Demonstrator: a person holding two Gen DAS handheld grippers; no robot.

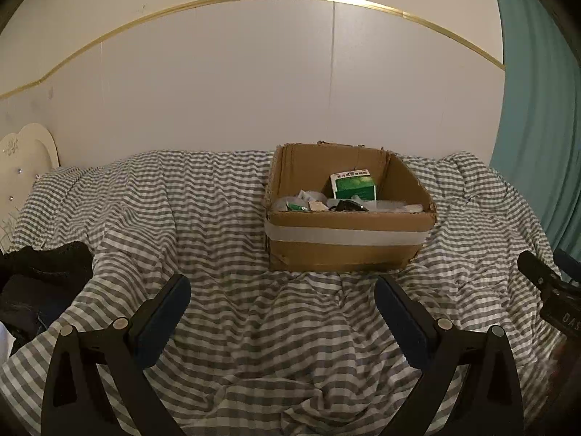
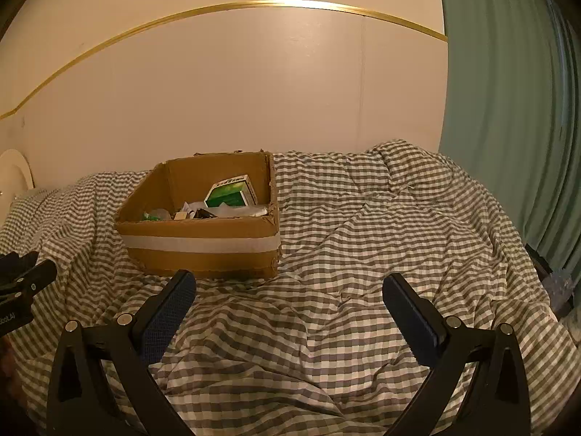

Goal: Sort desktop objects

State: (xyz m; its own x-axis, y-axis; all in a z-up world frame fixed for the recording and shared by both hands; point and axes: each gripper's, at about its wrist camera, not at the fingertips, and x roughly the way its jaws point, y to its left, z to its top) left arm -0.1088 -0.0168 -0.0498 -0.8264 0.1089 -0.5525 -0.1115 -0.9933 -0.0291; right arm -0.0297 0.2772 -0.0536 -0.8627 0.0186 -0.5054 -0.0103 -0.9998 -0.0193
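An open cardboard box (image 1: 348, 247) with a white tape band sits on a grey-and-white checked bed cover (image 1: 218, 218). Inside it lie a green and white carton (image 1: 352, 184), a black object (image 1: 349, 205) and several small packets. My left gripper (image 1: 282, 283) is open and empty, held above the cover in front of the box. In the right wrist view the box (image 2: 199, 250) is ahead to the left, with the carton (image 2: 230, 192) inside. My right gripper (image 2: 289, 283) is open and empty, to the right of the box's front.
A dark pile of cloth (image 1: 40, 279) lies at the left edge of the bed. A pale headboard (image 1: 25, 152) stands at far left. A teal curtain (image 2: 508, 127) hangs on the right. The white wall is behind the box.
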